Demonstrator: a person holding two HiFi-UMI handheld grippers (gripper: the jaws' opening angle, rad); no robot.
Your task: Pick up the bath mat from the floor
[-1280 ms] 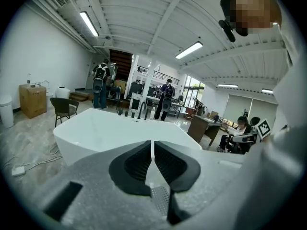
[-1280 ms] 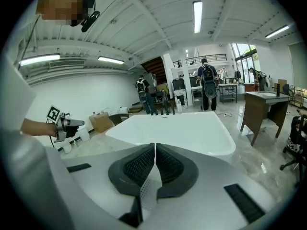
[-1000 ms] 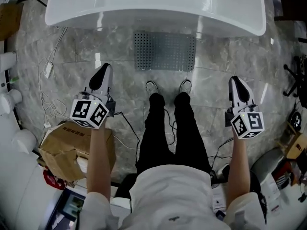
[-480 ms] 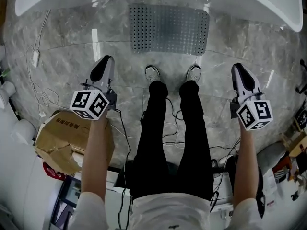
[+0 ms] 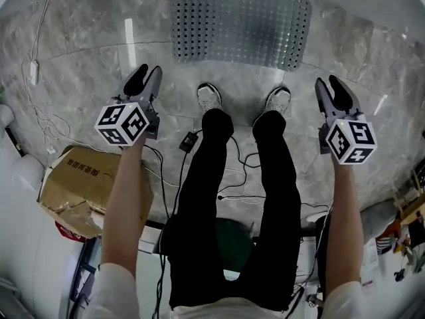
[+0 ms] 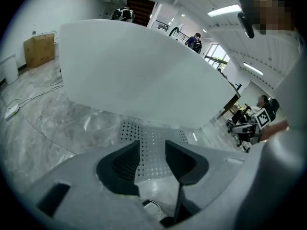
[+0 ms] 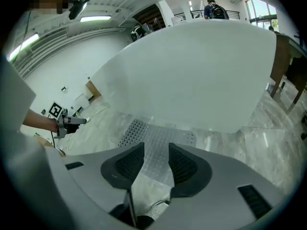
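The left gripper (image 5: 146, 73) and right gripper (image 5: 334, 85) hover empty, their jaws partly apart and opening. The grey perforated bath mat (image 5: 240, 22) lies flat on the marble floor (image 5: 80, 45), just ahead of the person's shoes (image 5: 210, 97), its long axis running left to right.

head view looks steeply down from high over the person's legs (image 5: 216, 191) onto the floor (image 5: 80, 52). left and right gripper views sit lower, either side, facing forward. all three share the bath mat (image 5: 239, 25) and white tub (image 6: 144, 75).
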